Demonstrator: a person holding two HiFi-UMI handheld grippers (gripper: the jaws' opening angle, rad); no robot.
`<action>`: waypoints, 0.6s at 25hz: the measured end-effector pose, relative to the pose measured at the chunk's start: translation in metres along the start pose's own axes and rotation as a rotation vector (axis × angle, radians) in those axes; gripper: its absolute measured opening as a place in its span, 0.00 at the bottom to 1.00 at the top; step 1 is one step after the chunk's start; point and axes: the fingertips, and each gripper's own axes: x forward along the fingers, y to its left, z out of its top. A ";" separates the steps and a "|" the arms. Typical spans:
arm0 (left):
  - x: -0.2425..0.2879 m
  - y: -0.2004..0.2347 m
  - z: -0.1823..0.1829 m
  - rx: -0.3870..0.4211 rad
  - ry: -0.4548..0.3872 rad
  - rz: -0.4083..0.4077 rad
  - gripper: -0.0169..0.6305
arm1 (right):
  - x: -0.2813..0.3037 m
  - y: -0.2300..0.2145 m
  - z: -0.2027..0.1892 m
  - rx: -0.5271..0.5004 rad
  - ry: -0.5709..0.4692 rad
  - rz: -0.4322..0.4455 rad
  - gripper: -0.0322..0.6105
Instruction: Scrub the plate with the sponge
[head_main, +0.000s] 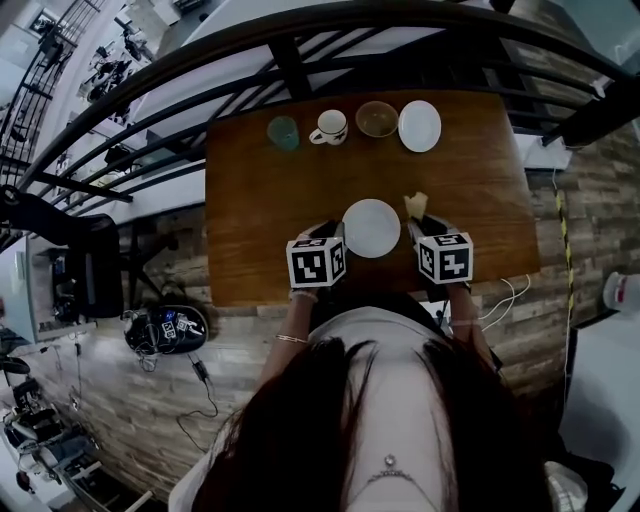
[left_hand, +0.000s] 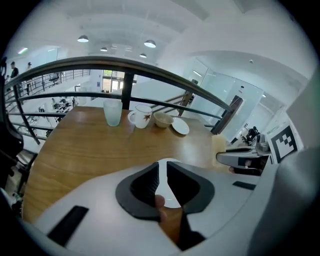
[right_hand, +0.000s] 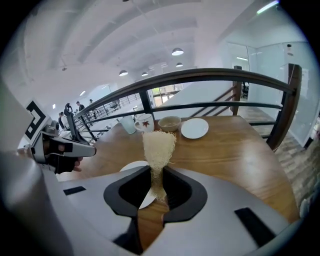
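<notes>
Our left gripper (left_hand: 162, 174) pinches the rim of the round white plate (head_main: 371, 227) over the brown wooden table (head_main: 260, 200). Our right gripper (right_hand: 157, 172) squeezes the bottom of the pale yellow scratchy sponge (right_hand: 159, 146). The sponge sticks up past its jaws, just beside the plate's right edge.

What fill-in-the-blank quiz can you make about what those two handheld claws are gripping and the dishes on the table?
1. The left gripper is clamped on the rim of a white ____.
2. The right gripper pinches a beige, fibrous ____.
3. At the wooden table's far edge, the mug stands between the glass and the ____.
Missing words: plate; sponge; bowl.
</notes>
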 end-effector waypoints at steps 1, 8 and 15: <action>-0.002 -0.001 0.003 0.005 -0.016 0.001 0.12 | -0.002 0.000 0.002 -0.006 -0.010 -0.008 0.19; -0.016 -0.011 0.025 0.037 -0.106 0.007 0.10 | -0.023 0.000 0.015 -0.034 -0.064 -0.034 0.19; -0.025 -0.018 0.042 0.069 -0.175 0.018 0.09 | -0.042 0.007 0.025 -0.038 -0.117 -0.032 0.19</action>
